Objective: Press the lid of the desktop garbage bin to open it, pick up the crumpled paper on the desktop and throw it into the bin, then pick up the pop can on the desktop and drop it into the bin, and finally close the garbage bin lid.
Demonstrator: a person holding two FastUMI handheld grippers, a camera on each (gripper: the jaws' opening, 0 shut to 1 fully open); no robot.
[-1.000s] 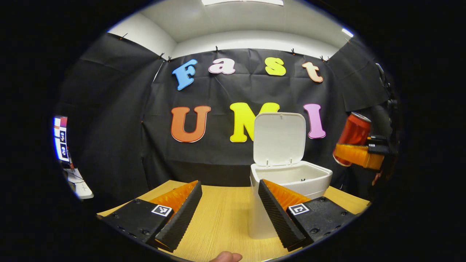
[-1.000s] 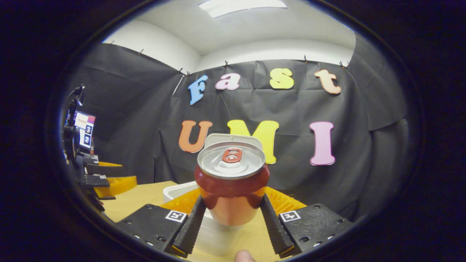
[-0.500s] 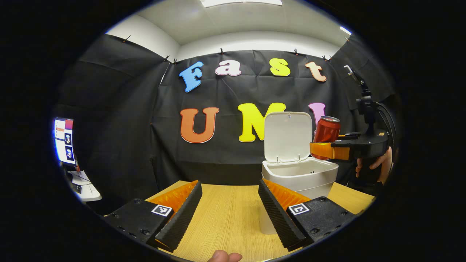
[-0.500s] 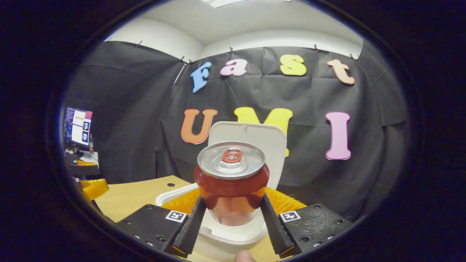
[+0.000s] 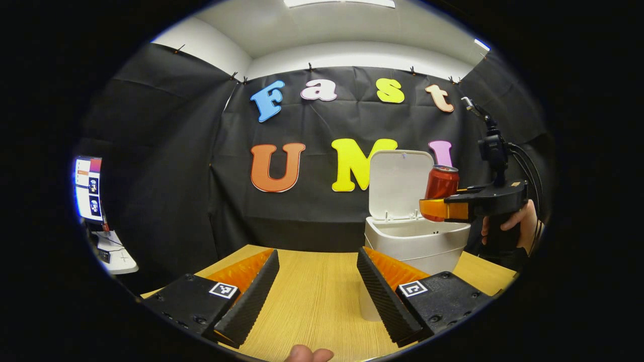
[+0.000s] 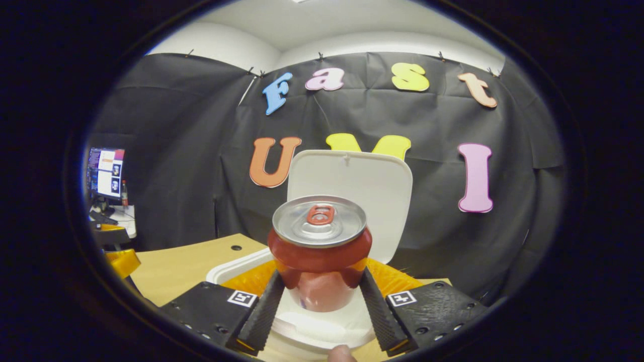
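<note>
I have the can upright, long axis vertical, pinched at its lower body between both fingers of my right tool. Directly below it in the right gripper view lies the white mouth of the bin, its rim showing at 7 o'clock of the can and its floor just under the can's base. The lid stands open behind the can at 12 o'clock, clear of it as far as I can tell.

From the left gripper view the can hangs above the bin, toward the bin's 3 o'clock edge, with the right tool reaching in from that side and a hand on its grip. I judge the drop is straight down, and a slight push toward the lid would centre it.

My left tool is spread and holds nothing, low over the counter, with the bin at its 1 o'clock. The right is plainly the nearer one.
</note>
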